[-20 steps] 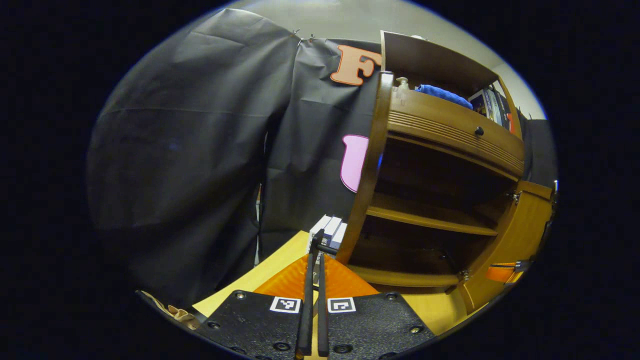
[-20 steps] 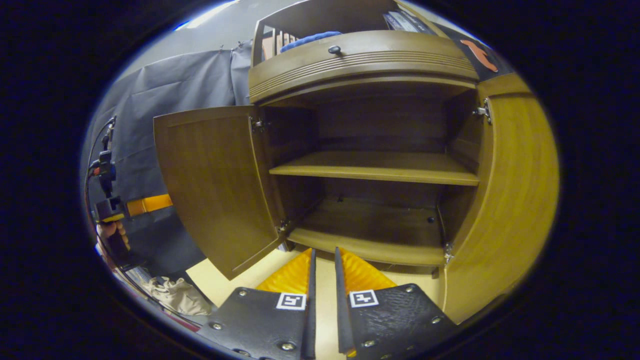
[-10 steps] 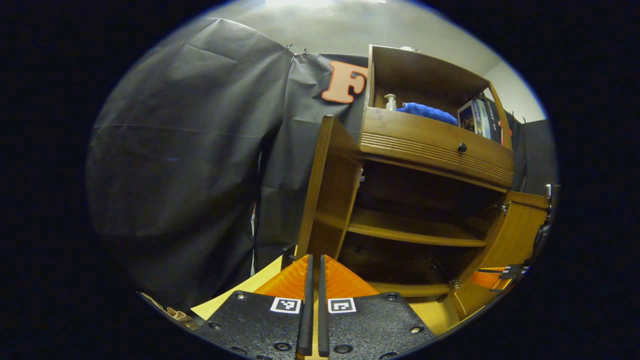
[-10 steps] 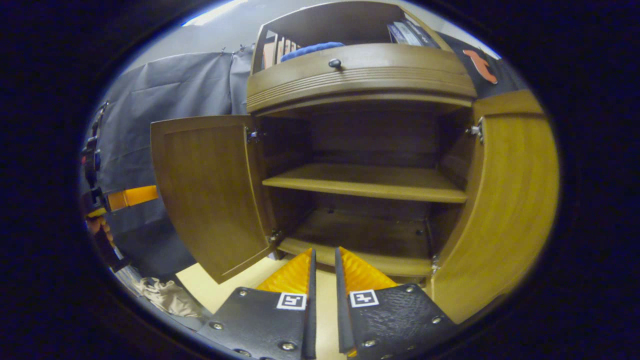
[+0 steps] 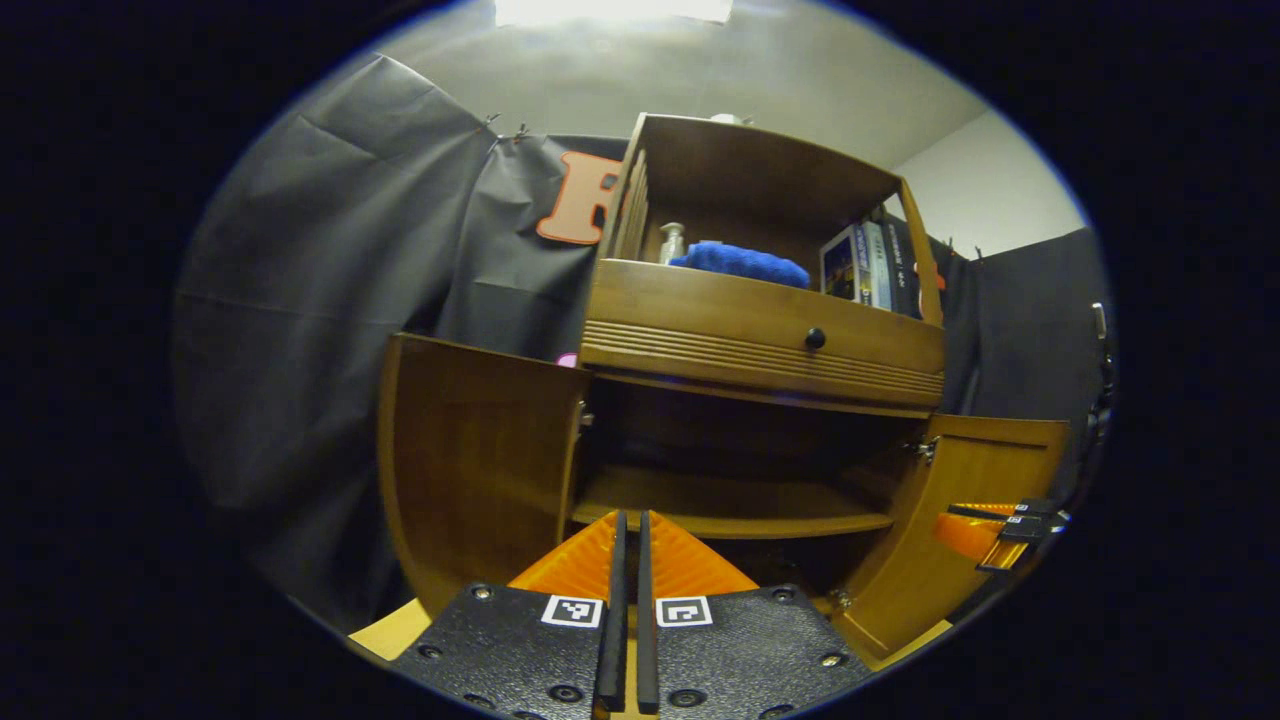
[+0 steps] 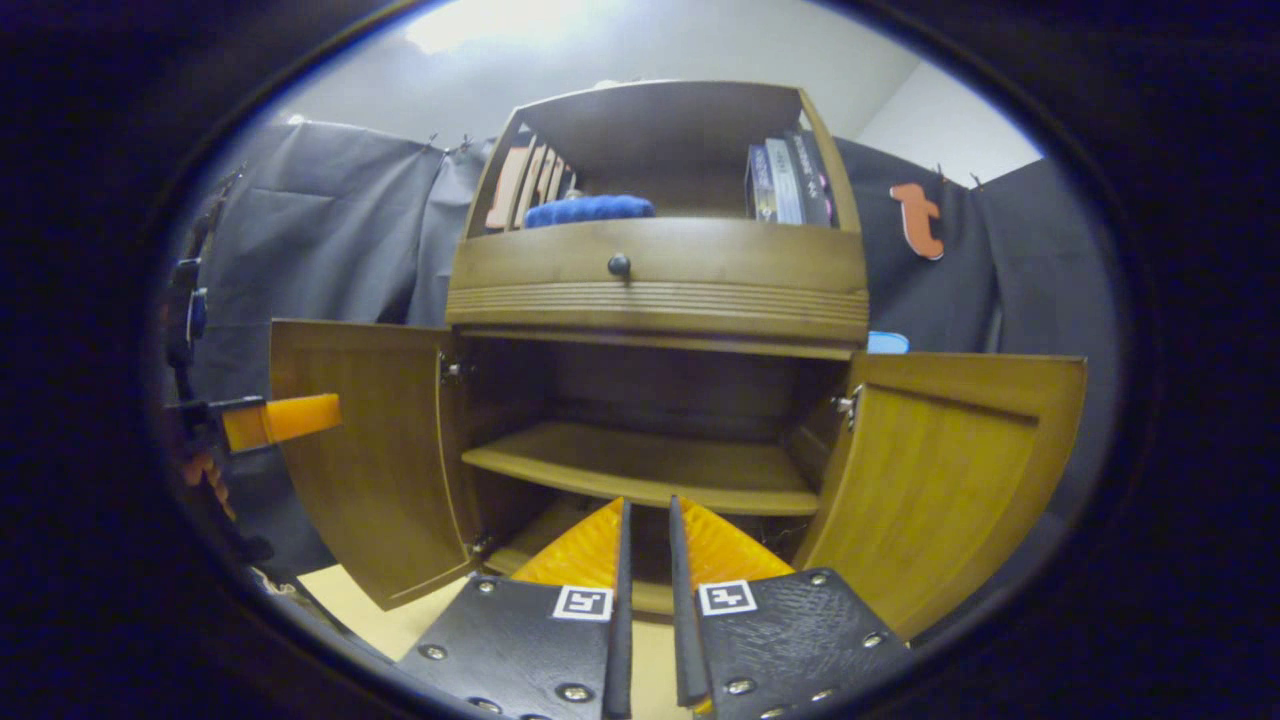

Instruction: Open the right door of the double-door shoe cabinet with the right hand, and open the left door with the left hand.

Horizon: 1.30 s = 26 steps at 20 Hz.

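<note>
The wooden shoe cabinet (image 5: 760, 340) (image 6: 655, 285) stands with both doors swung wide. Its left door (image 5: 470, 470) (image 6: 365, 450) and right door (image 5: 965, 500) (image 6: 950, 480) hang outward, baring an inner shelf (image 6: 640, 470). My left gripper (image 5: 627, 520) is shut with nothing held, low in front of the opening, apart from the left door. My right gripper (image 6: 646, 505) faces the middle of the opening, its fingers a narrow gap apart and holding nothing. The left gripper view has the right gripper's orange finger (image 5: 965, 532) by the right door. The right gripper view has the left gripper's finger (image 6: 285, 418) beside the left door.
A drawer with a dark knob (image 6: 619, 265) sits above the doors. The open top shelf holds a blue cloth (image 5: 740, 262), a small bottle (image 5: 672, 240) and books (image 6: 785, 180). Pale yellow floor (image 6: 370, 615) lies under the left door. A hand (image 6: 200, 470) holds the left gripper.
The left gripper has swung round from the cabinet's left side to face its front. Both grippers have drawn back and tilted upward. Both doors stay open.
</note>
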{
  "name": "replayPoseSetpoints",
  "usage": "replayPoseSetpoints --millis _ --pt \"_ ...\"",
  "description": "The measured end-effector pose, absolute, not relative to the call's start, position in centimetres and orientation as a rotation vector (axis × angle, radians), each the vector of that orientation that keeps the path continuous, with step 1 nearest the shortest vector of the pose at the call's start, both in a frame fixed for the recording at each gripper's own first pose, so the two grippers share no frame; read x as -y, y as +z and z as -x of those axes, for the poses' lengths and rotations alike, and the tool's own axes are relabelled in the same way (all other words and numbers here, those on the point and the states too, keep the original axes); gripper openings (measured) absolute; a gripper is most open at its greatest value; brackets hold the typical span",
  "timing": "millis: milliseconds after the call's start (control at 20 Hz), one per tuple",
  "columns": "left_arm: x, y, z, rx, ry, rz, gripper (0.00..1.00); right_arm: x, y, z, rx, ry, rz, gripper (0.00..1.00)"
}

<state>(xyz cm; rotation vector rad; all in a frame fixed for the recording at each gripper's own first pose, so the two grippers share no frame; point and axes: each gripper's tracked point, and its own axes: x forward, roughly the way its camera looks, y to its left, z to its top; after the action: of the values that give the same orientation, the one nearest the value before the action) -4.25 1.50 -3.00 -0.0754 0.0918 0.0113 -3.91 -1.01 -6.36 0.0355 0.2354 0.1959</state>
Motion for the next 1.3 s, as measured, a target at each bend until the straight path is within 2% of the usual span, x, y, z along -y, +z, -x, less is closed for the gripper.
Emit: replayPoseSetpoints --millis 450,1000,1100,1150,1200,1250,1300 --pt "7.8 -0.3 2.0 -0.032 -0.19 0.069 0.06 4.1 -2.4 4.6 -0.155 0.097 -0.056 0.17" --pt "10.5 -0.3 2.3 -0.026 -0.188 0.059 0.05 5.9 -1.9 4.7 -0.131 0.021 -0.073 0.17" --pt "10.2 -0.4 2.1 -0.031 -0.182 0.061 0.12 5.9 -2.1 4.5 -0.128 0.019 -0.065 0.17" --pt "9.9 -0.5 2.2 -0.034 -0.175 0.062 0.12 5.5 -1.9 4.8 -0.126 0.024 -0.061 0.27" --pt "9.7 -0.6 2.1 -0.037 -0.173 0.064 0.13 5.4 -1.8 4.8 -0.124 0.026 -0.055 0.23" --pt "9.5 -0.9 2.1 -0.044 -0.167 0.063 0.22 5.2 -1.9 4.5 -0.119 0.031 -0.051 0.23" --pt "9.4 -1.1 2.0 -0.051 -0.16 0.058 0.29 5.1 -1.8 4.6 -0.115 0.034 -0.05 0.29"
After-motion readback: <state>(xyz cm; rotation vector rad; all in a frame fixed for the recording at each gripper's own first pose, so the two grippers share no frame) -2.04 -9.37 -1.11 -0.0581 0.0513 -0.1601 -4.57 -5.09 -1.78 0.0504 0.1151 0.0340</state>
